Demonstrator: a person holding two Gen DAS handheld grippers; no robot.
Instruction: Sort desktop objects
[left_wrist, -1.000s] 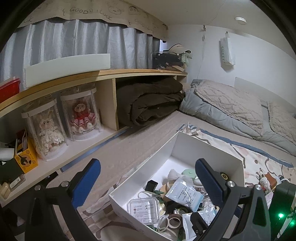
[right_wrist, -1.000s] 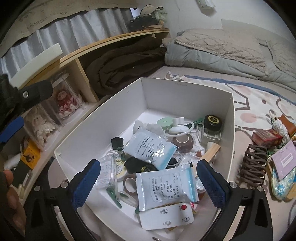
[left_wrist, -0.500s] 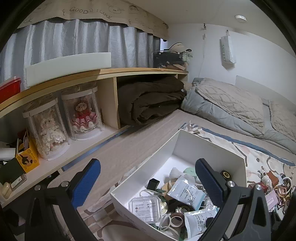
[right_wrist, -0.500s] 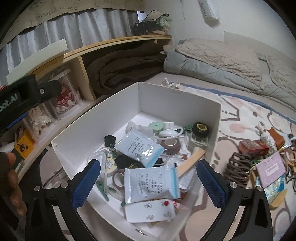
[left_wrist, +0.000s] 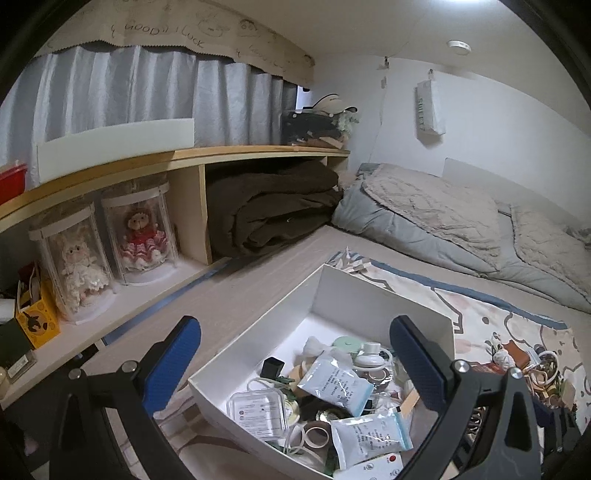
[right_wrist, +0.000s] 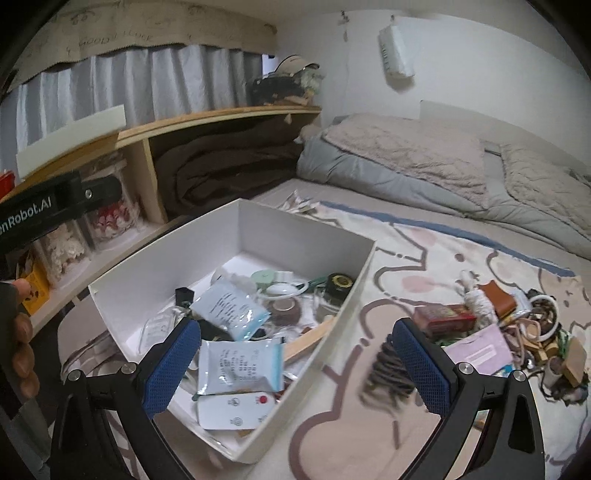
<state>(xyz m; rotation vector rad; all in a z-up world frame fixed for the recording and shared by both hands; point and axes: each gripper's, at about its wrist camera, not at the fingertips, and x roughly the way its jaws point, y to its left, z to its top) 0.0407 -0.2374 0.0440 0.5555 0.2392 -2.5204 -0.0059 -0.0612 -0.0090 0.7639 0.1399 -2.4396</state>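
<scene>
A white box (right_wrist: 295, 236) sits on a patterned mat and holds several small items: pale blue packets (right_wrist: 240, 363), a white remote (right_wrist: 236, 408), tape rolls, a black jar (right_wrist: 340, 282). It also shows in the left wrist view (left_wrist: 369, 291). My right gripper (right_wrist: 295, 363) is open and empty, raised above the box's right front wall. My left gripper (left_wrist: 295, 363) is open and empty, above the box's left side. Right of the box lie a brown hair claw (right_wrist: 391, 365), a red box (right_wrist: 443, 317) and a pink card (right_wrist: 480, 350).
A pile of small items (right_wrist: 535, 325) lies on the mat at the right. A wooden shelf (left_wrist: 184, 155) at the left holds two cased dolls (left_wrist: 140, 236) and a brown blanket (left_wrist: 273, 206). Bedding (left_wrist: 461, 221) lies behind.
Both grippers have pulled back and up from the box. The right view has swung right, so the hair claw and pile now show more. Both stay open.
</scene>
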